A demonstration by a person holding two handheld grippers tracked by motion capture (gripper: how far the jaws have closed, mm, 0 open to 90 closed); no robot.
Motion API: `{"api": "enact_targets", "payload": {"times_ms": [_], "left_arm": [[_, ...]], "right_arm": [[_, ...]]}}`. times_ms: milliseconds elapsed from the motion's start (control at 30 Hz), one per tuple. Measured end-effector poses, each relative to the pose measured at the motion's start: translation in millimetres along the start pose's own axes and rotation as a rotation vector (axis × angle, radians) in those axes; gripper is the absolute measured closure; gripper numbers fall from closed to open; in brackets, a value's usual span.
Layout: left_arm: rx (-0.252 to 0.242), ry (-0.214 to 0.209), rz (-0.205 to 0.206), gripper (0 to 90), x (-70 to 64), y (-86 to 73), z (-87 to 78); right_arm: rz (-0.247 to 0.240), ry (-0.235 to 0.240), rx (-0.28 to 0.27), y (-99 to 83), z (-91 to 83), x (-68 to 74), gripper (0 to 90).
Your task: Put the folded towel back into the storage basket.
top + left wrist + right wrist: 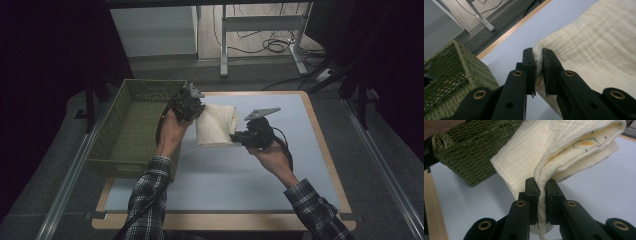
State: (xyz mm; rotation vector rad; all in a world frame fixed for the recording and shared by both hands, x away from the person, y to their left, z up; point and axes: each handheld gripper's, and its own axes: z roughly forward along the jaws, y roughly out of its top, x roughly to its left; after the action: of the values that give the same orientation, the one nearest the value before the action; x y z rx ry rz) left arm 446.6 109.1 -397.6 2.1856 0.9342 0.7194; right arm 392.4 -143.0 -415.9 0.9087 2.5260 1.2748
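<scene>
A folded cream cloth [216, 124] hangs just above the pale blue table top, held between both grippers. My left gripper [196, 114] pinches its left edge, right beside the green basket. In the left gripper view the left gripper [538, 60] is shut on the cloth [594, 47] at its corner. My right gripper [238, 135] grips the cloth's lower right edge. In the right gripper view the right gripper [542, 188] is shut on a fold of the cloth [544, 147], whose inner layer shows a small printed pattern.
A green woven basket [114, 145] stands along the table's left side, its inside bare. The blue table top [240, 180] has a wooden rim. Behind the table, cables [272, 45] lie on the floor by a metal frame leg [223, 40].
</scene>
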Motion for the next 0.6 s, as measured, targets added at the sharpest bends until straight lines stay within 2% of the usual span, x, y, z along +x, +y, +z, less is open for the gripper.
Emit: {"api": "enact_targets", "payload": {"times_ms": [333,367,600], "left_arm": [[0.003,0.044,-0.014,81.6,22.8,-4.9,-17.0],[0.001,0.057,-0.020,81.6,28.4,-6.7,-22.2],[-0.004,0.092,-0.032,81.6,41.6,-11.1,-37.0]], "right_arm": [[-0.021,0.019,-0.014,25.8,16.9,14.1,81.8],[-0.023,0.021,-0.016,29.1,18.8,16.1,81.8],[-0.034,0.034,-0.028,45.3,27.0,26.0,81.8]]}}
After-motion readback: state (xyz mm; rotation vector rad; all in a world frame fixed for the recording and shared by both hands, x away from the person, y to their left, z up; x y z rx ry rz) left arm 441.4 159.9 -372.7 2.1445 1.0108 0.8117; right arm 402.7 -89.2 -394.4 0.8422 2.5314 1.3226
